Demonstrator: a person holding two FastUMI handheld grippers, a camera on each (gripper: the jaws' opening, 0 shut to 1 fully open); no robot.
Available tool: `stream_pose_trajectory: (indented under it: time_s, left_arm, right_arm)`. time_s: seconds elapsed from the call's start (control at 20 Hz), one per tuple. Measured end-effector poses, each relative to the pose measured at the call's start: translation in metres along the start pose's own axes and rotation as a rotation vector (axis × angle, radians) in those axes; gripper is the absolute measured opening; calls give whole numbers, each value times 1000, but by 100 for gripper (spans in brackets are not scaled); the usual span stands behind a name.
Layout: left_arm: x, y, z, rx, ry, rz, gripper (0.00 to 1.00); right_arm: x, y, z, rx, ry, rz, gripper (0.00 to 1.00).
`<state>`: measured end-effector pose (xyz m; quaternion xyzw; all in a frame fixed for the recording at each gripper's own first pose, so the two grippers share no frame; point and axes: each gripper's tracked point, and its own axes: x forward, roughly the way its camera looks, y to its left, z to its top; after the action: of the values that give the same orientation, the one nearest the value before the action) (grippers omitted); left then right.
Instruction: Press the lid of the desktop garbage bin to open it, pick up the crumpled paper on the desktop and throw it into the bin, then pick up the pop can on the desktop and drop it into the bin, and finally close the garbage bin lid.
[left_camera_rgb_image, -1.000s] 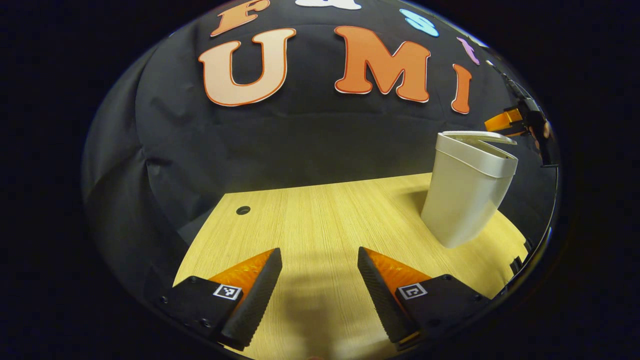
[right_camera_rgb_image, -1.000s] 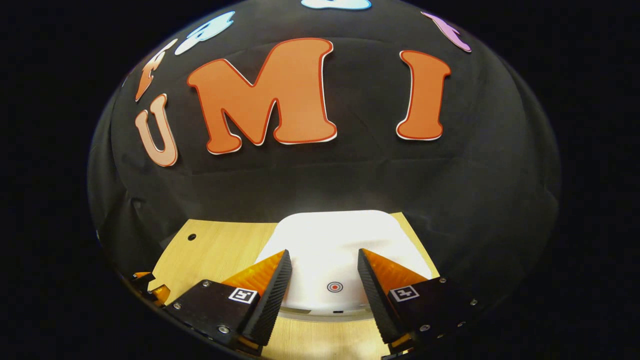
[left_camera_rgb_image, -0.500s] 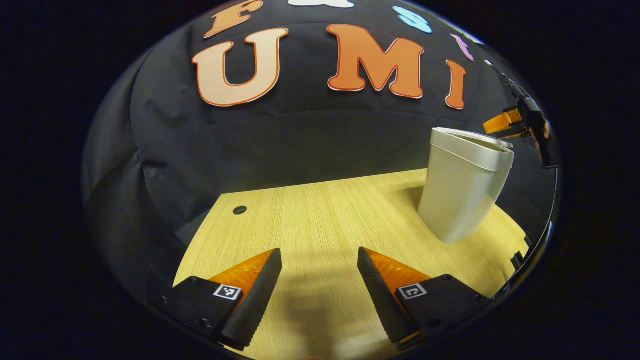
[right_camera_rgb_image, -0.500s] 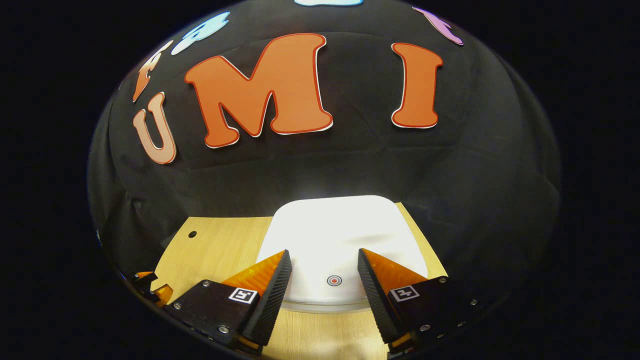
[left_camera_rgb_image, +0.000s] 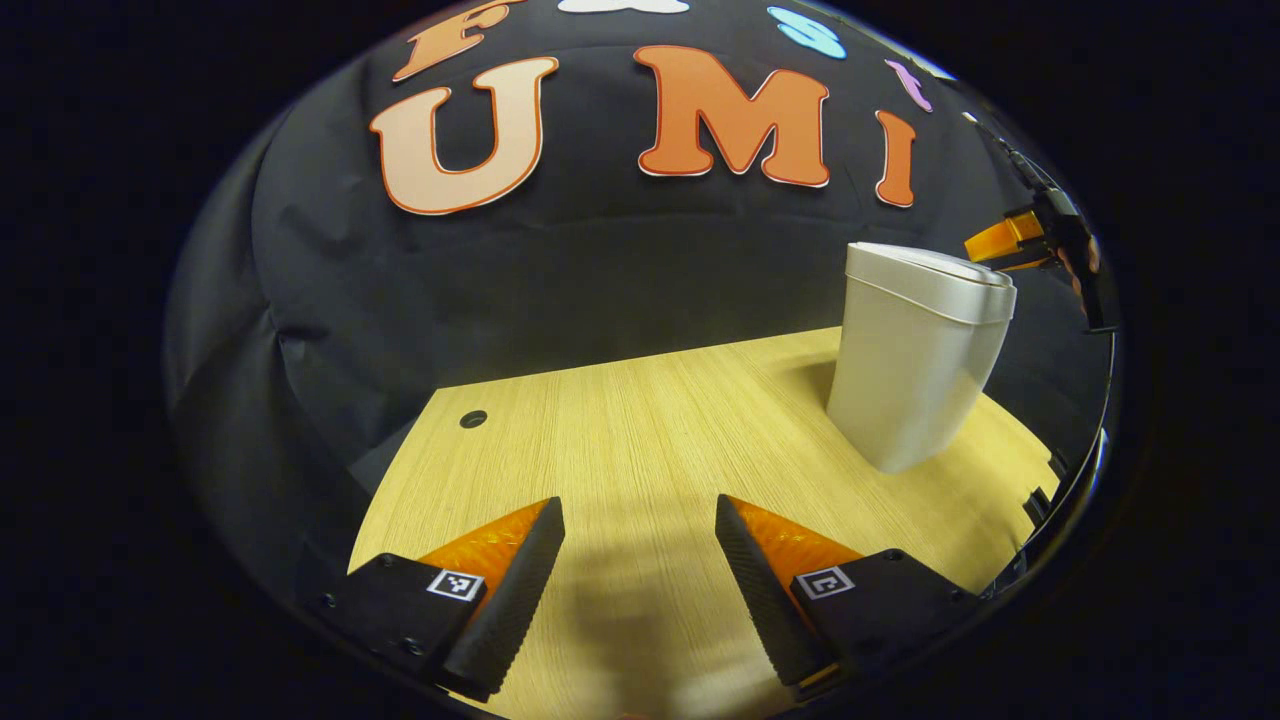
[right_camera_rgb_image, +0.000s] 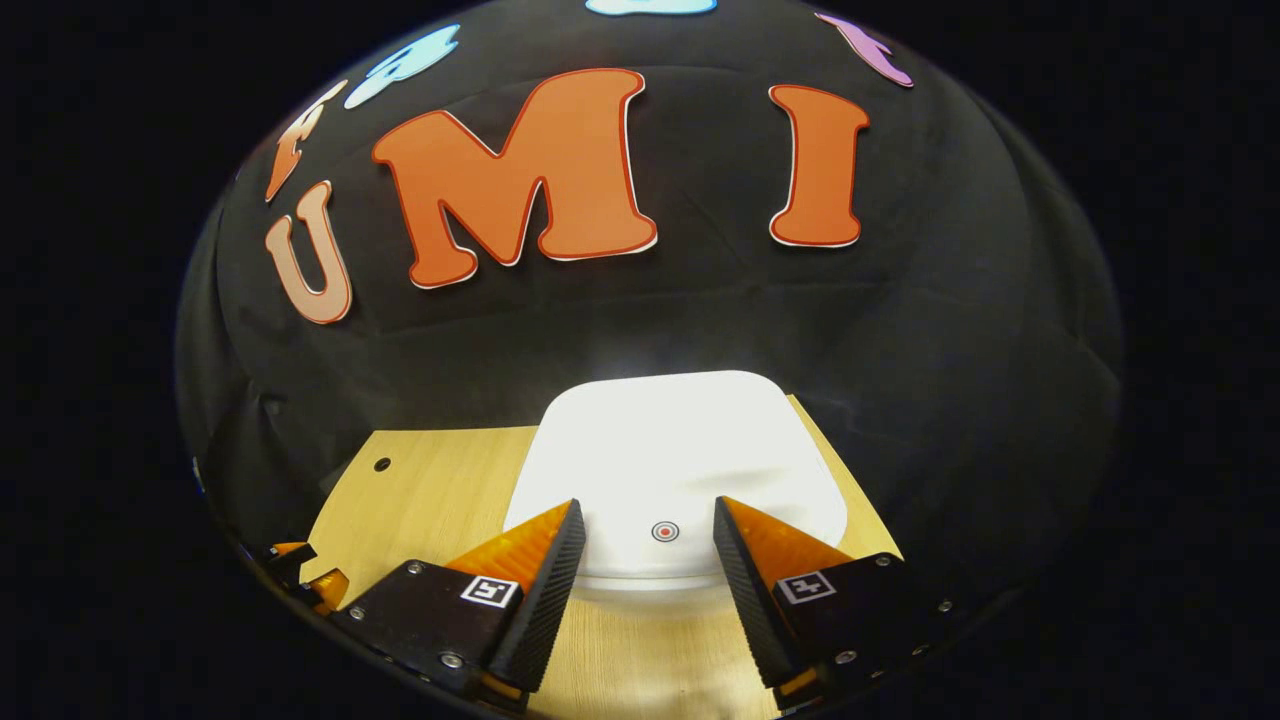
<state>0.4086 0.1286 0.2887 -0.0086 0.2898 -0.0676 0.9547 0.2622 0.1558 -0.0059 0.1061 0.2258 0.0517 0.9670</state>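
Note:
The white desktop bin (left_camera_rgb_image: 915, 370) stands on the right of the wooden table (left_camera_rgb_image: 640, 440). Its lid (left_camera_rgb_image: 930, 265) lies flat and shut. In the right gripper view the lid (right_camera_rgb_image: 680, 440) is seen from above, a small red ring mark (right_camera_rgb_image: 665, 531) near its front edge. My right gripper (right_camera_rgb_image: 648, 512) is open, hovering over that front edge with the mark between its fingers. The left gripper view catches the right gripper (left_camera_rgb_image: 1010, 245) just beyond the bin's top. My left gripper (left_camera_rgb_image: 637, 510) is open, low over bare table, left of the bin.
A small round hole (left_camera_rgb_image: 473, 418) sits near the table's far left corner. The black cloth wall rises right behind the table. My left gripper (right_camera_rgb_image: 300, 572) peeks in at the lower left of the right gripper view.
The bin lid, tilted slightly up a second ago, has settled flush on the rim. My right gripper has lifted a little off the lid. The left gripper barely drifted.

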Motion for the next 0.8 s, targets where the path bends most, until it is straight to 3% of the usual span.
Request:
stream_pose_trajectory:
  time_s: [0.5,0.55,0.8]
  left_arm:
    - [-1,0,-5,9,13,-9,98]
    - [-2,0,-6,12,14,-12,97]
    - [-2,-1,-5,15,14,-16,98]
  right_arm:
    - [-2,-3,-6,-50,-28,-49,66]
    - [-2,-3,-6,-48,-26,-47,70]
    - [-1,-4,-9,-44,-17,-49,70]
